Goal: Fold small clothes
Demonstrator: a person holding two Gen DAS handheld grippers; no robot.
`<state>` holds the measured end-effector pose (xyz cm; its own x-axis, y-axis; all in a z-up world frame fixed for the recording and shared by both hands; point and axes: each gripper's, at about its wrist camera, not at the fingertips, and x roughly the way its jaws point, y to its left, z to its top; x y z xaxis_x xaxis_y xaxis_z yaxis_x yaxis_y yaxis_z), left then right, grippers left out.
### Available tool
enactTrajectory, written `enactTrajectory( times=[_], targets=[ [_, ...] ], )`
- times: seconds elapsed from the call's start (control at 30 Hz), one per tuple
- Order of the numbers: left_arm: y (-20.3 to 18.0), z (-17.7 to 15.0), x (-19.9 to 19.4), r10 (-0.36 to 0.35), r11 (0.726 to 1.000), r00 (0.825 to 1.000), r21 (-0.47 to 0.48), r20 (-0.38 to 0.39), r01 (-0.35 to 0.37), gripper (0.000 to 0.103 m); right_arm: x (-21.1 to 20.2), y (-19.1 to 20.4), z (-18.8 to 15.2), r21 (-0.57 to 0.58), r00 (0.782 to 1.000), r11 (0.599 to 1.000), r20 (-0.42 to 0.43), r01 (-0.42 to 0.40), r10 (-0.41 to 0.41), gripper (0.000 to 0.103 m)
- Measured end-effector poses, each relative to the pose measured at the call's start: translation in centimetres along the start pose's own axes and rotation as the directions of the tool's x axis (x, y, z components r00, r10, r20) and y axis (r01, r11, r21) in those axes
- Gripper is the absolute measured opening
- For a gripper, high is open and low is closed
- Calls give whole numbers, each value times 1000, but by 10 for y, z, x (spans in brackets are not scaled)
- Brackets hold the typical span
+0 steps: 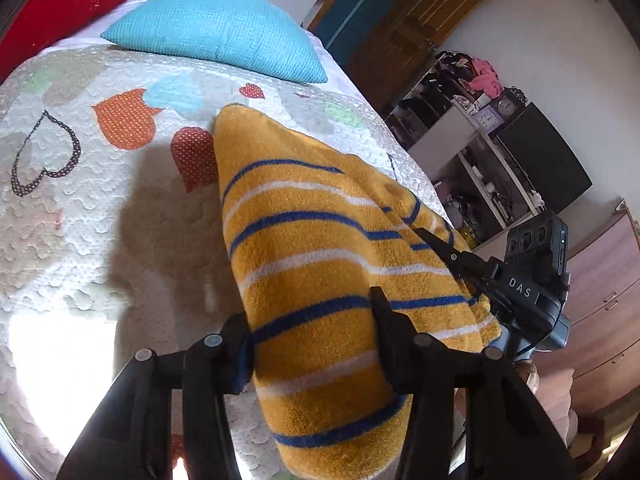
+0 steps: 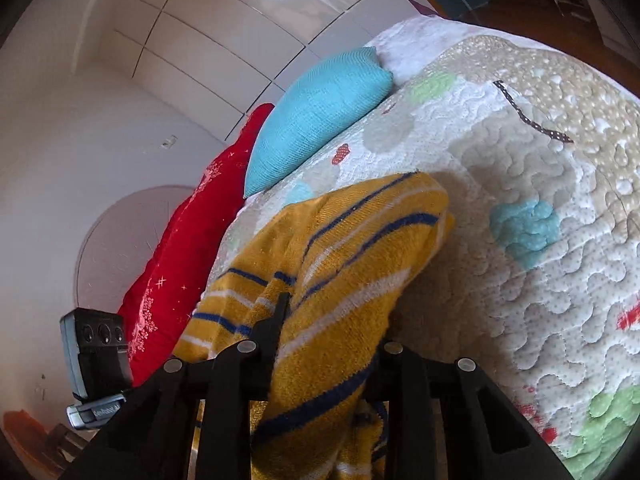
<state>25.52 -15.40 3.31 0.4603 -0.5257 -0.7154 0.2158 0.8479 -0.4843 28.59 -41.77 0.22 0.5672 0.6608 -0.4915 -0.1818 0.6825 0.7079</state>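
Yellow striped cloth (image 1: 320, 264) (image 2: 340, 280) lifted at the near end, far end resting on the quilt (image 1: 100, 220) (image 2: 540, 280). Left gripper (image 1: 316, 340) clamped on the cloth's near edge, fabric bunched between its fingers. Right gripper (image 2: 324, 356) also clamped on the cloth, just beside the left. Blue pillow (image 1: 220, 32) and red pillow (image 1: 68, 0) at the bed's far end, well apart from the cloth.
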Motion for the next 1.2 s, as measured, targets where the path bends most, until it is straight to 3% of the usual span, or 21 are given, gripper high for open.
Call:
enactTrajectory(
  times=[0.03, 0.1, 0.13, 0.17, 0.27, 0.33, 0.4, 0.47, 0.53, 0.6, 0.63, 0.7, 0.73, 0.77, 0.8, 0.9, 0.97, 1.03, 1.13, 1.2],
  targets=[
    [2, -5, 2, 43, 999, 999, 5, -3, -43, 56, 5, -2, -4, -11, 999, 999, -13, 34, -34, 30],
    [9, -22, 17, 174, 984, 984, 28, -38, -173, 71, 22, -12, -15, -23, 988, 990, -67, 136, -137, 35],
    [17, -34, 26, 232, 972, 970, 33, -67, -231, 77, 28, -18, -22, -32, 978, 982, -89, 185, -187, 46],
    [27, -44, 29, 220, 975, 973, 8, -70, -220, 92, 28, -25, -26, -28, 976, 980, -87, 196, -198, 49],
    [55, -65, 8, 123, 983, 990, -130, -64, -131, 94, 7, -20, -28, -9, 974, 975, -46, 222, -223, 51],
    [55, -71, -18, 153, 978, 988, -142, -3, -151, 94, -13, 4, -26, -97, 954, 949, 22, 300, -300, 51],
    [48, -81, -48, 213, 971, 974, -126, 80, -202, 94, -29, 37, -29, -196, 940, 919, 87, 341, -330, 51],
    [38, -96, -79, 268, 960, 950, -120, 161, -251, 94, -32, 72, -34, -277, 941, 900, 122, 337, -314, 50],
    [29, -109, -108, 337, 941, 910, -119, 240, -317, 94, -22, 102, -46, -358, 942, 872, 126, 335, -310, 49],
    [19, -121, -138, 415, 910, 849, -122, 327, -397, 95, 3, 124, -62, -425, 943, 844, 93, 328, -320, 46],
    [15, -127, -152, 446, 893, 814, -125, 372, -433, 96, 17, 130, -71, -441, 943, 838, 67, 321, -326, 43],
    [6, -141, -180, 509, 851, 716, -154, 477, -502, 103, 48, 133, -92, -467, 938, 826, 27, 316, -344, 42],
    [2, -149, -194, 534, 829, 662, -175, 525, -530, 103, 64, 132, -103, -482, 927, 811, 7, 332, -375, 43],
    [0, -156, -207, 552, 813, 621, -194, 557, -549, 103, 73, 132, -115, -492, 916, 794, 15, 357, -402, 43],
    [-1, -160, -219, 553, 810, 600, -203, 577, -551, 103, 74, 134, -125, -502, 910, 777, 50, 380, -413, 43],
    [1, -169, -239, 513, 839, 632, -184, 581, -512, 103, 64, 141, -129, -522, 900, 759, 44, 391, -433, 43],
    [1, -176, -246, 529, 829, 613, -204, 588, -520, 103, 44, 140, -115, -470, 915, 797, 60, 379, -400, 43],
    [1, -181, -249, 553, 815, 600, -224, 579, -535, 103, 25, 127, -101, -384, 912, 831, 90, 403, -401, 45],
    [1, -189, -252, 546, 825, 616, -234, 568, -515, 103, 14, 87, -92, -278, 896, 857, 33, 435, -444, 50],
    [3, -195, -254, 544, 828, 621, -242, 564, -505, 103, 3, 63, -98, -225, 905, 883, -14, 411, -425, 50]
  ],
)
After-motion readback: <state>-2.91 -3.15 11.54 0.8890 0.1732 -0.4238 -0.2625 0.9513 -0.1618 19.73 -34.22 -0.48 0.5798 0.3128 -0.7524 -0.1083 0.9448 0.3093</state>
